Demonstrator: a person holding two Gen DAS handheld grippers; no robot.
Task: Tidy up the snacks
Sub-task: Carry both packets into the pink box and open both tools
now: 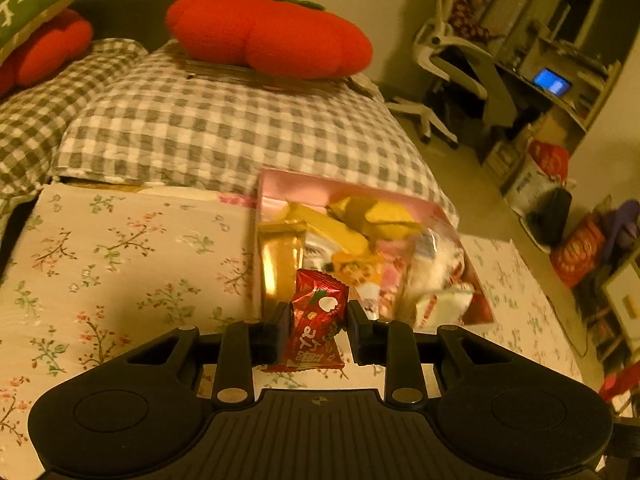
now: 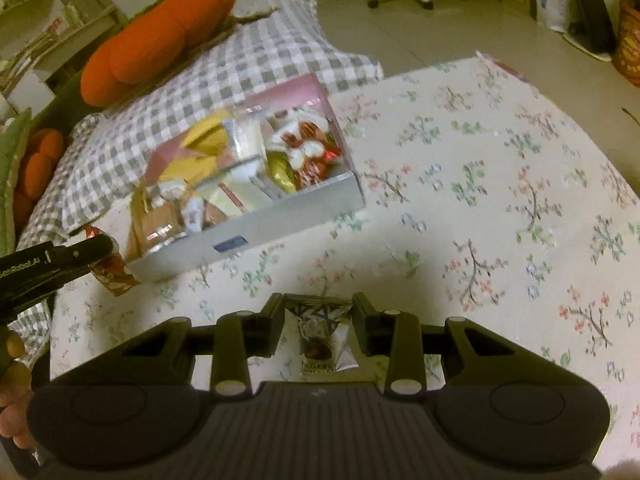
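Note:
My left gripper is shut on a red snack packet with a white picture on it, held above the floral cloth just in front of the snack box. That box is pink inside and holds several yellow, gold and white packets. In the right wrist view the box shows its grey outer wall, and the left gripper with the red packet sits by the box's near left corner. My right gripper is shut on a silver truffle chocolate packet above the cloth.
The floral cloth covers the table. Behind it lie a grey checked cushion and an orange plush. A white office chair, a desk and bags stand on the floor to the right.

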